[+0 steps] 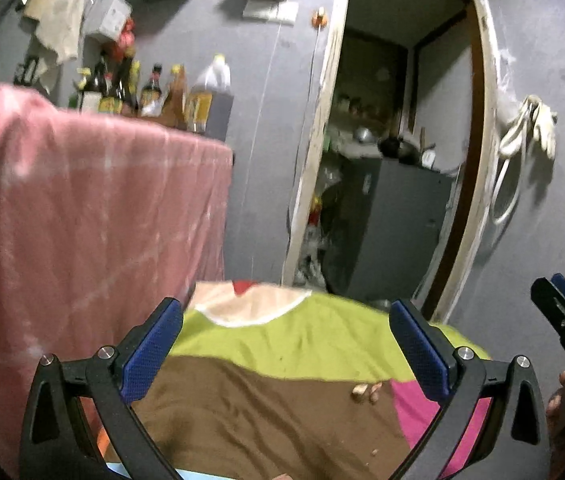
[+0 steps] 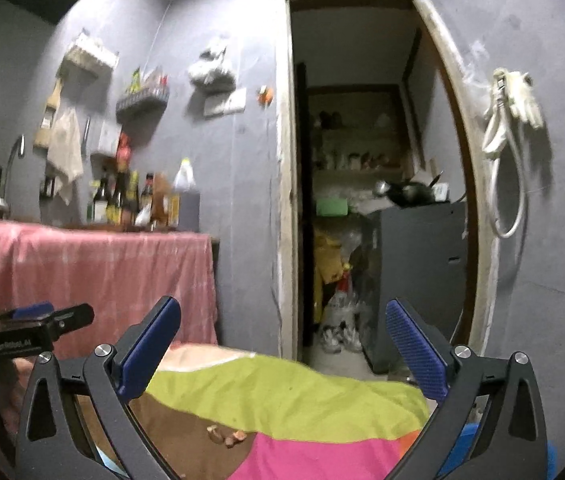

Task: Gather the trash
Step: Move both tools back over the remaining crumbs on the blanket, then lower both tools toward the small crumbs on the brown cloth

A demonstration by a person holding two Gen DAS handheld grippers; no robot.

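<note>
- Plainly, the main risk is in the cloth: the scraps (image 1: 366, 392) lie on a loose, wrinkled patchwork sheet (image 1: 282, 336), so fingers coming down on them could pinch a fold of fabric with the bits, or drag the sheet and roll them away.
- They look small and number several, sitting close together; my guess is that one closing of the fingers would take only some and scatter the others, perhaps toward the near edge.
- Both views are blurred, so what the bits are cannot be told; they read as pale tan or orange crumbs or peel.
- The left gripper (image 1: 286, 344) has its blue pads wide apart with nothing between them. The scraps sit on the brown patch, near and to the right of the gap's centre, close to the right-hand pad and just beside the pink patch.
- The right gripper (image 2: 282, 348) is likewise spread wide and empty. In its view the scraps (image 2: 226, 436) lie near and left of centre, closer to the left-hand pad, at the seam between brown and pink.
- Neither gripper touches them; both hover above the sheet, so either would have to come down and sideways.
- A further hazard: the two grippers are near each other and could collide if both go for the same cluster.
</note>
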